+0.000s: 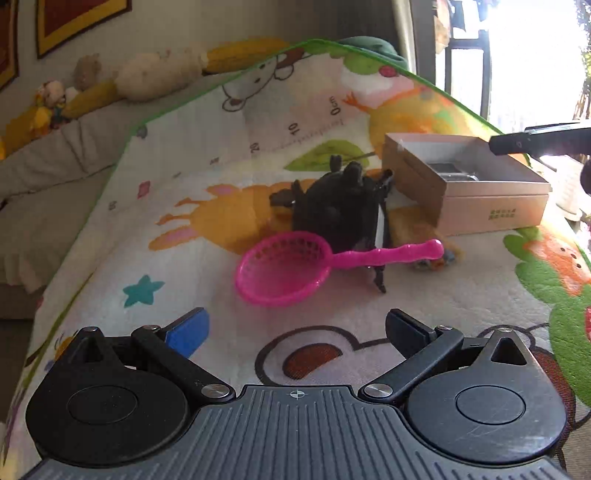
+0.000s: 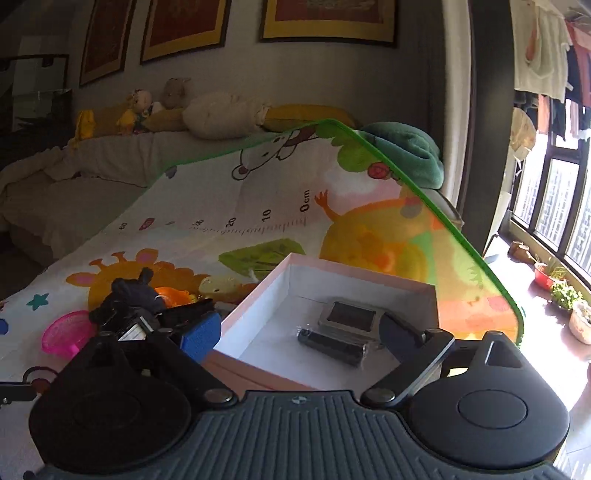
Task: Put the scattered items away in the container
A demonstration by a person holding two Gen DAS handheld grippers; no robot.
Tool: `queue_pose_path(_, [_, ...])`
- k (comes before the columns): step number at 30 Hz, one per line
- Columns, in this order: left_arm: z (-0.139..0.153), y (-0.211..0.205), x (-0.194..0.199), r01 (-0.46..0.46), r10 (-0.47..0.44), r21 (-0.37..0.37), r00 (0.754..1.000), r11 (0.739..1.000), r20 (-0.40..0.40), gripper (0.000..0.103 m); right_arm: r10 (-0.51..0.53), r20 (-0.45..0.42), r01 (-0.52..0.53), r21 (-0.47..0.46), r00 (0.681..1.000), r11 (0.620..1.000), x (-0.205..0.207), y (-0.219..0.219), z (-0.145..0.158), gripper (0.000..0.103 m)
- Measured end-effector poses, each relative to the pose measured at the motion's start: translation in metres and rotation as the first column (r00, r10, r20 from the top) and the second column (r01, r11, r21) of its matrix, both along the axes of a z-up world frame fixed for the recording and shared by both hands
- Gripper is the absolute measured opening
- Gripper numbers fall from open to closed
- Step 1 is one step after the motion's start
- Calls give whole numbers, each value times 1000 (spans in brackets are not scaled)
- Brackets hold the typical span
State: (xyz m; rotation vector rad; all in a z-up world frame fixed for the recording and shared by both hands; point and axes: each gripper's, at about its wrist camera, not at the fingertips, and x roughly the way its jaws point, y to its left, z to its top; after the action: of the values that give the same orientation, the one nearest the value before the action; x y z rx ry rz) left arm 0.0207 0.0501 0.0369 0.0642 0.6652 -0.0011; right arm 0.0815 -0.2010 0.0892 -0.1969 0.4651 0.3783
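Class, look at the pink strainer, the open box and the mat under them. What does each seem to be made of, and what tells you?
Pink strainer: probably moulded plastic, glossy and slightly see-through, with a slotted bowl.
Open box: looks like matt cardboard, with stiff straight walls, a pale outside and a white lining.
Mat: seems a soft printed fabric or plush, with a fuzzy surface, cartoon pictures and a stitched green edge.

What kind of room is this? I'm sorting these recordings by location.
Most likely a home living room or bedroom used for play. A cartoon play mat with a printed height ruler covers the surface, stuffed toys sit along a cushioned sofa or bed, and framed pictures hang on the wall.
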Motion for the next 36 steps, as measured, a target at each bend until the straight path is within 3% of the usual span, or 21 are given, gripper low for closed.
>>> queue_pose_path(2, [-3, 7, -2, -28, 27, -46, 1000, 999, -11, 103, 110, -96, -115, -47, 989, 992, -13, 31, -17, 56])
queue_pose_path(4, [-4, 12, -10, -39, 38, -86, 999, 996, -4, 103, 166, -155, -181, -90, 974, 979, -17, 59, -38, 50])
queue_pose_path(6, [-3, 15, -19, -40, 41, -111, 999, 993, 7, 103, 181, -153, -202, -132, 971, 971, -13, 75, -51, 55])
queue_pose_path(7, [-3, 16, -22, -40, 41, -121, 999, 992, 11, 103, 199, -181, -225, -141, 963, 964, -6, 82, -56, 72])
queue_pose_path(8, [-3, 17, -25, -43, 44, -126, 999, 991, 10, 103, 203, -193, -233, -144, 960, 962, 0, 86, -59, 77])
queue_pose_path(10, [-4, 20, -28, -54, 55, -131, 998, 990, 4, 103, 180, -192, -212, -157, 965, 965, 10, 92, -65, 77])
queue_pose_path(11, [-5, 21, -28, -58, 59, -133, 998, 989, 0, 103, 169, -211, -202, -147, 963, 968, 15, 92, -67, 67])
queue_pose_path(12, [-6, 21, -27, -62, 62, -134, 998, 989, -6, 103, 164, -241, -195, -109, 957, 975, 20, 89, -68, 65])
queue_pose_path(14, [-6, 20, -24, -64, 63, -131, 998, 989, -12, 103, 151, -252, -177, -83, 956, 981, 21, 79, -67, 43])
queue_pose_path(18, [-2, 8, -19, -46, 46, -129, 999, 991, -9, 103, 204, -267, -235, -88, 942, 968, -7, 57, -68, 28])
queue_pose_path(19, [-1, 4, -18, -34, 34, -130, 999, 991, -6, 103, 224, -281, -252, -65, 933, 966, -16, 49, -68, 19])
queue_pose_path(20, [0, -2, -16, -22, 22, -130, 1000, 991, -3, 103, 241, -293, -265, -45, 925, 963, -26, 41, -67, 17])
queue_pose_path(25, [3, -33, -6, 38, -38, -128, 999, 991, 1, 103, 253, -303, -274, -27, 919, 961, -69, 6, -64, 18])
queue_pose_path(30, [3, -51, 1, 46, -44, -83, 999, 995, 25, 103, 174, -250, -175, 19, 953, 984, -54, 4, -57, 21])
queue_pose_path(32, [3, -48, 1, 34, -32, -72, 999, 997, 26, 103, 165, -256, -152, 70, 952, 986, -33, 12, -55, 39])
queue_pose_path(36, [3, -31, -9, 22, -18, -90, 999, 996, 37, 103, 146, -287, -121, 102, 947, 987, 2, 40, -61, 60])
